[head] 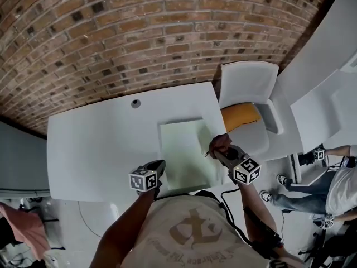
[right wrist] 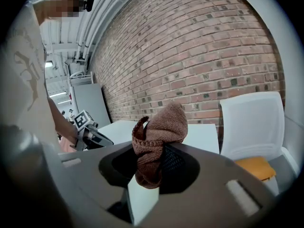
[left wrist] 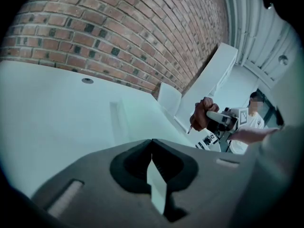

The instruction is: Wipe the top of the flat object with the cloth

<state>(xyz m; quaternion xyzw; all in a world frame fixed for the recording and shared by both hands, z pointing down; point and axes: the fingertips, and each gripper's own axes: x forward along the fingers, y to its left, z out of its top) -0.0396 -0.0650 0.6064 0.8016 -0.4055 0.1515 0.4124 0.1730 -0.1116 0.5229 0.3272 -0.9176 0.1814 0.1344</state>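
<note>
Beside pale green flat board (head: 184,155), right gripper (head: 218,152) pinches brown knitted cloth (head: 220,143).
Board lies leftward; left gripper (head: 161,165) closed, empty.

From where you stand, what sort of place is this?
Probably an office or workshop space rather than a home: a bare brick wall, a plain white table, and a white chair with an orange cushion.

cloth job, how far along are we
Done: the right gripper is shut on the brown cloth. In hand: the cloth is by the right edge of the pale flat panel; contact unclear. Left: the wiping itself, as far as shows. The left gripper is shut and empty.
</note>
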